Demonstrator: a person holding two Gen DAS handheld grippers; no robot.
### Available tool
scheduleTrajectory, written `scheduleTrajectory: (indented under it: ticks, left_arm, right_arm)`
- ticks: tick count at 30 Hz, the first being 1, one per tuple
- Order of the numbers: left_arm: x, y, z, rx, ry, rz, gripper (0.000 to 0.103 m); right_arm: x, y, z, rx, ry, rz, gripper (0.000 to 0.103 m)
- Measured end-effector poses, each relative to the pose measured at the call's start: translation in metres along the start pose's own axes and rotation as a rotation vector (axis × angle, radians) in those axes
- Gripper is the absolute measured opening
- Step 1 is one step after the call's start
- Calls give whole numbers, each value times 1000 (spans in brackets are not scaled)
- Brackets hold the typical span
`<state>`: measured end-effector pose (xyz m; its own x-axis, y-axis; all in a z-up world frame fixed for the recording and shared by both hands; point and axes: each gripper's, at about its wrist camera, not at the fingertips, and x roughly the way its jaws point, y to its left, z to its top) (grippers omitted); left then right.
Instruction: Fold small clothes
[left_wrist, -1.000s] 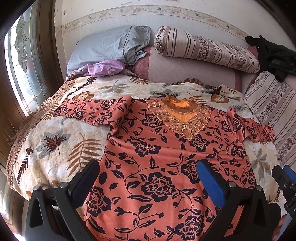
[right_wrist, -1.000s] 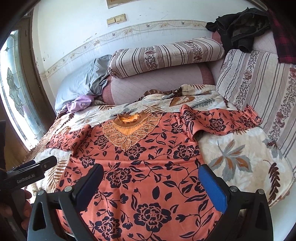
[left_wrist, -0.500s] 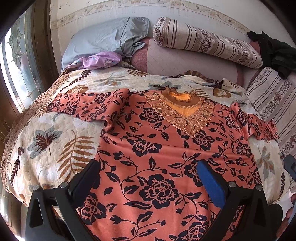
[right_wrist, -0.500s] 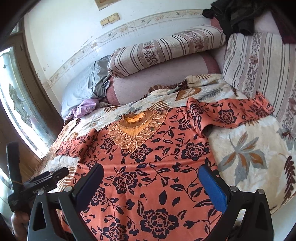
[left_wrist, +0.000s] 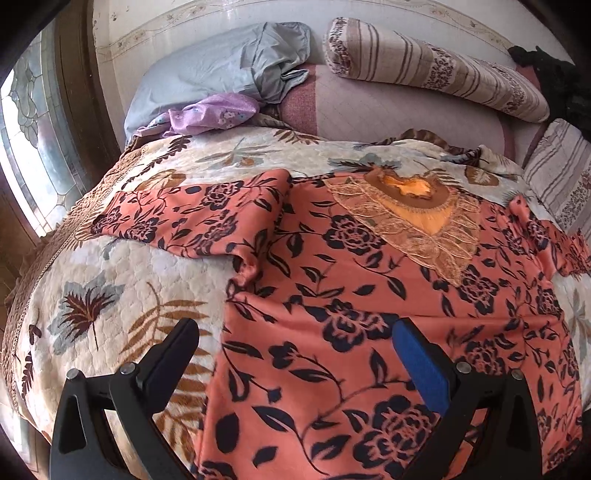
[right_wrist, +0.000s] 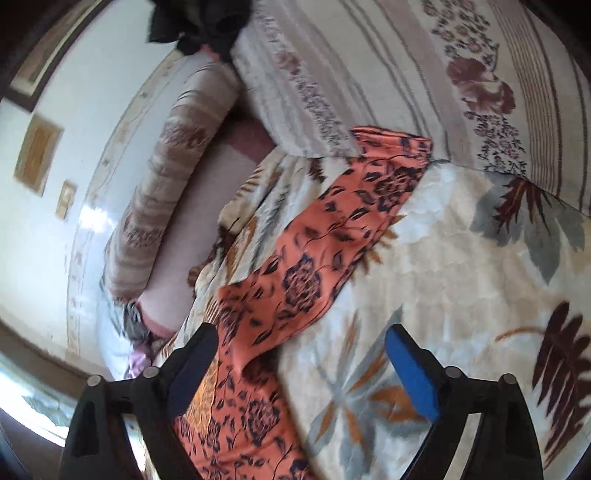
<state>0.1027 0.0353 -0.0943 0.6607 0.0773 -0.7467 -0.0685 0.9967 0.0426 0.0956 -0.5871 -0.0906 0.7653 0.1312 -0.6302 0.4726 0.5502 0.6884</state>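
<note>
Looking down both wrist views, I am seeing the top (left_wrist: 369, 314) lying spread face up on the quilt (left_wrist: 110, 295), its lace neckline (left_wrist: 417, 221) toward the pillows (left_wrist: 424, 66). My left gripper (left_wrist: 295, 354) is hanging above the top's side edge with its jaws standing wide apart and nothing clamped; the black finger (left_wrist: 173, 354) is sitting over bare quilt and the blue finger (left_wrist: 421, 365) over the floral cloth, though I cannot tell whether either is touching. One sleeve (left_wrist: 192, 221) is lying stretched out flat toward the window (left_wrist: 33, 147). A grey pillow (left_wrist: 221, 66) and a purple cloth (left_wrist: 214, 114) are resting at the head of the bed.

My right gripper (right_wrist: 301, 365) is showing a tilted, blurred view. Its jaws have just been closing a little, yet they are standing well apart and gripping nothing. The other sleeve (right_wrist: 332, 240) is running from the black finger (right_wrist: 192, 365) up toward a striped cushion (right_wrist: 406, 74), its cuff just beside that cushion. The blue finger (right_wrist: 413, 373) is sitting over bare quilt, apart from the sleeve. Dark clothes (right_wrist: 199, 22) are lying heaped in the far corner.
</note>
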Motion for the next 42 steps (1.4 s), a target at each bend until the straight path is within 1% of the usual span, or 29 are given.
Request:
scheduleTrajectory:
  ticks: [1, 2, 5, 7, 10, 11, 12, 14, 16, 17, 18, 19, 21, 23, 25, 28, 30, 32, 34, 35, 36, 37, 38, 39, 40, 41, 42]
  left_arm:
    - [7, 7, 4, -14, -1, 12, 103]
    - [13, 14, 8, -27, -2, 22, 103]
    - [30, 27, 18, -48, -13, 44, 103]
    - [40, 32, 22, -47, -24, 55, 103]
    - [49, 36, 24, -43, -44, 61, 103]
    - [51, 37, 23, -40, -50, 64, 103]
    - [53, 37, 23, -38, -59, 69, 103]
    - [53, 38, 22, -34, -73, 68, 103]
    - [55, 38, 22, -35, -78, 59, 103]
    - [57, 40, 21, -42, -75, 55, 103]
    - [58, 42, 20, -54, -68, 49, 103]
    - [60, 45, 19, -69, -60, 43, 103]
    - [61, 50, 19, -99, -57, 32, 103]
    - [57, 54, 21, -127, -76, 19, 103]
    - [53, 58, 23, -148, -95, 13, 103]
    - [46, 64, 25, -178, -119, 0, 103]
    - [42, 69, 26, -201, -128, -15, 103]
    - [39, 75, 27, -229, -132, -27, 103]
    - [38, 81, 27, -248, -131, -40, 103]
    - [39, 83, 27, -254, -128, -43, 103]
    - [39, 85, 27, -258, -125, -45, 103]
    - [39, 87, 26, -263, -122, -50, 103]
    - [39, 89, 26, -269, -119, -57, 103]
    - [39, 91, 26, -275, -115, -63, 103]
    - [38, 94, 26, -284, -114, -68, 103]
    - [37, 95, 26, -294, -115, -75, 103]
    - [36, 97, 26, -305, -116, -84, 103]
  right_arm:
    - [10, -9, 14, 21, 4, -29, 72]
    - [20, -17, 27, 42, 7, -56, 65]
    - [44, -35, 58, 103, -12, -118, 64]
    - [59, -46, 74, 148, -16, -134, 64]
    - [78, -49, 91, 151, -25, -150, 63]
    - [83, -49, 95, 148, -25, -158, 56]
    - [88, -49, 99, 144, -24, -175, 51]
    - [96, -48, 104, 138, -28, -212, 37]
    - [100, -48, 109, 132, -32, -238, 34]
    - [103, -45, 111, 124, -30, -263, 26]
    - [104, -41, 113, 103, -31, -293, 20]
    - [104, -33, 114, 72, -35, -308, 11]
    - [98, -3, 113, -25, -64, -310, 9]
    - [89, 41, 107, -135, -84, -264, 8]
    - [76, 98, 95, -238, -98, -163, 8]
    - [49, 194, 53, -383, -103, 54, 6]
    - [33, 256, 10, -472, -84, 208, 6]
    - [27, 305, -40, -536, -42, 346, 6]
    - [30, 338, -92, -573, 0, 454, 6]
    - [39, 348, -115, -581, 42, 492, 7]
    - [52, 354, -136, -588, 96, 491, 7]
    - [66, 355, -155, -594, 139, 455, 8]
    - [79, 346, -172, -601, 170, 400, 8]
    - [94, 334, -185, -613, 196, 327, 8]
    - [108, 319, -194, -630, 228, 253, 8]
    - [119, 301, -197, -620, 266, 202, 8]
    - [126, 278, -193, -567, 296, 182, 8]
